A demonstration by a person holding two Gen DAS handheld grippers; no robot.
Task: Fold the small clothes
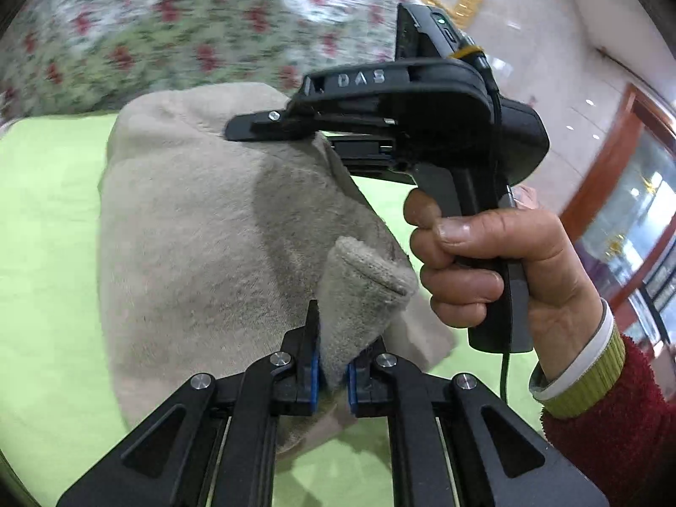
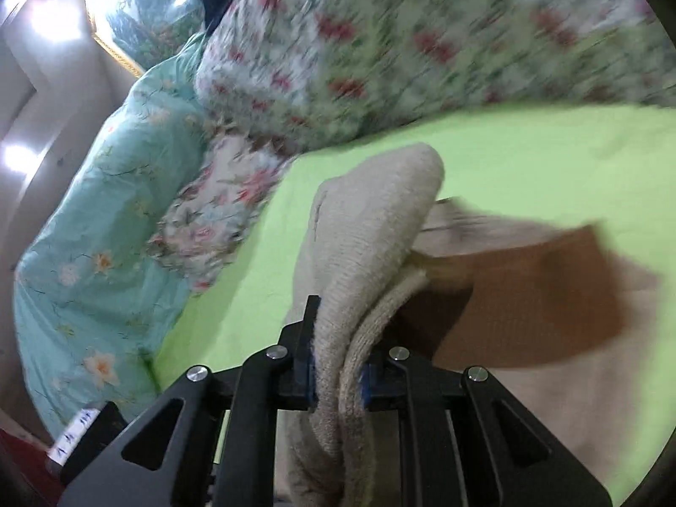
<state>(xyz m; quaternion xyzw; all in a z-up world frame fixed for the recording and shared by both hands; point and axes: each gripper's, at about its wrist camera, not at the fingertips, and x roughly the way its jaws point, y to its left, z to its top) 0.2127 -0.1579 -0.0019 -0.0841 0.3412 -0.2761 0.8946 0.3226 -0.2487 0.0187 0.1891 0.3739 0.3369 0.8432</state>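
Lime-green bedsheet (image 1: pixel 50 219) is spreading under my work, with a floral quilt (image 1: pixel 177 29) bunching behind it. On the sheet I am folding a beige fleece garment (image 1: pixel 190 219). My left gripper (image 1: pixel 333 374) is clenching a ribbed cuff or hem of it, pinching the doubled edge so the layer lifts cleanly. Further right, my right gripper (image 1: pixel 270 126) is reaching across the garment's far edge, a hand (image 1: pixel 507 270) squeezing its handle; its own view shows its fingers (image 2: pixel 310 367) clamping thick beige knit. I am reading "DAS" on its casing.
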